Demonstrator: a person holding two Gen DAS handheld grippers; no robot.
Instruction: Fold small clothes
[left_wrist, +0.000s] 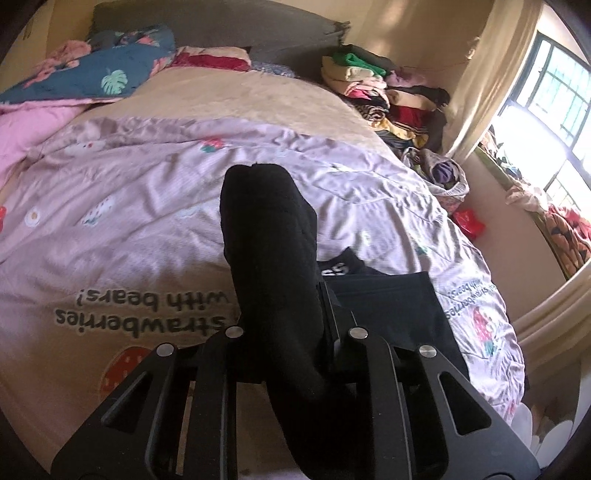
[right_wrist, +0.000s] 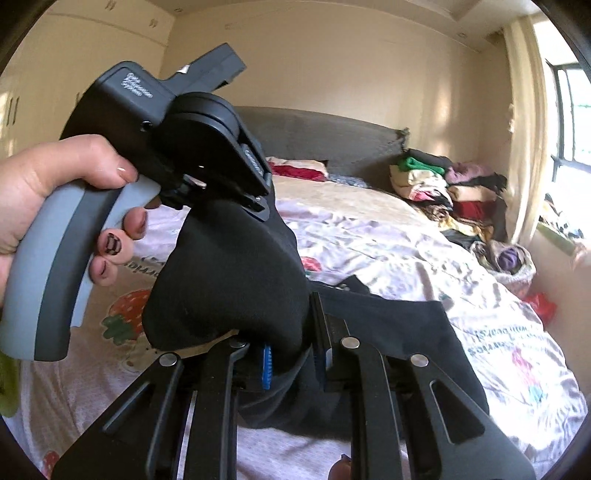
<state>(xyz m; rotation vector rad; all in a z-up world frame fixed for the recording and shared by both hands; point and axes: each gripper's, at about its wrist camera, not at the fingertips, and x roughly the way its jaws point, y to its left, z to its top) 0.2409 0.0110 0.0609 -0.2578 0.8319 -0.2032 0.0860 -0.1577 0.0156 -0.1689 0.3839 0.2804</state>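
Both grippers pinch one black sock (right_wrist: 229, 280) above the bed (left_wrist: 129, 206), left gripper (left_wrist: 284, 306) and right gripper (right_wrist: 291, 354) clamped; keep it taut, match edges before folding

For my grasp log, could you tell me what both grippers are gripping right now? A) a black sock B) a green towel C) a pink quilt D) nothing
A: the black sock is pinched by the left gripper and the right gripper, above the bed.

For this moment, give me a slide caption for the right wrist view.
Both grippers, left and right, grip one black sock above the strawberry-print bedspread, folded black garment beside it.
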